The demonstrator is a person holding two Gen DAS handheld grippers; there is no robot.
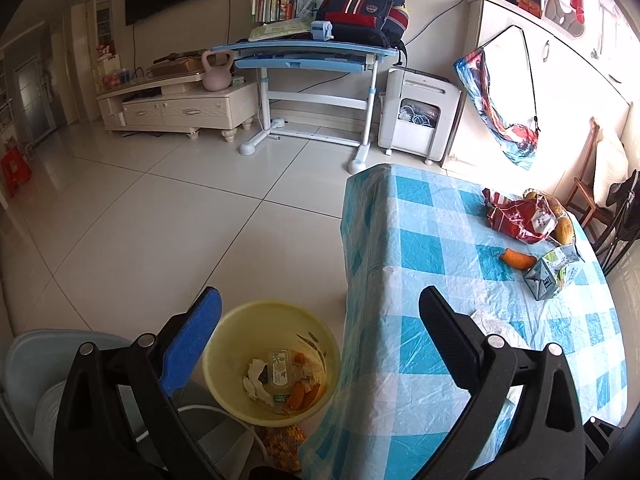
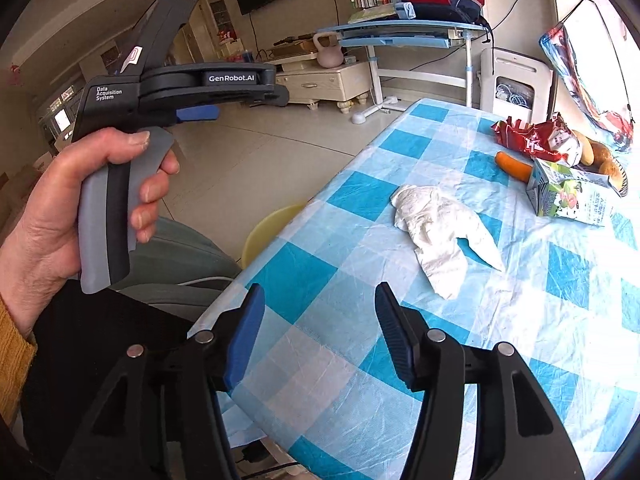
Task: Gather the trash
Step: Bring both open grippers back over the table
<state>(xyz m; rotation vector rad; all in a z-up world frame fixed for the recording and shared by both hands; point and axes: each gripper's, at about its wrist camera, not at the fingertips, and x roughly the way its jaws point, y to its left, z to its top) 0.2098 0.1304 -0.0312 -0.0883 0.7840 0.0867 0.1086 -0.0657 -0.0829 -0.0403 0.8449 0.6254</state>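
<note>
Yellow bin (image 1: pixel 272 360) on the floor left of the table (image 2: pixel 340 280) already holds some scraps, both grippers (image 1: pixel 320 316) (image 2: pixel 320 312) are open and empty, but the tissue (image 2: pixel 440 232), carrot (image 2: pixel 514 166), carton (image 2: pixel 568 196) and red bag (image 2: pixel 528 138) farther right still sit on top.

A blue-and-white checked tablecloth (image 2: pixel 400 320) covers the table, its squares alternating bright turquoise, pale blue and white. On it lies a crumpled white tissue (image 2: pixel 440 236); at its two o'clock sits an orange carrot piece (image 2: pixel 514 166) and a green-and-white drink carton (image 2: pixel 568 196) with grey panels. A red-and-white snack bag (image 2: pixel 532 138) rests at the carton's eleven o'clock, beside brown-yellow potatoes (image 2: pixel 600 156). On the pale grey floor tiles (image 1: pixel 160 208) stands a yellow bin (image 1: pixel 272 356) holding white paper and orange scraps. Each gripper, left gripper (image 1: pixel 320 332) and right gripper (image 2: pixel 320 324), is black with one blue pad. The left hand (image 2: pixel 80 200) grips a grey-and-black handle beside a mustard-yellow sleeve (image 2: pixel 12 356).
</note>
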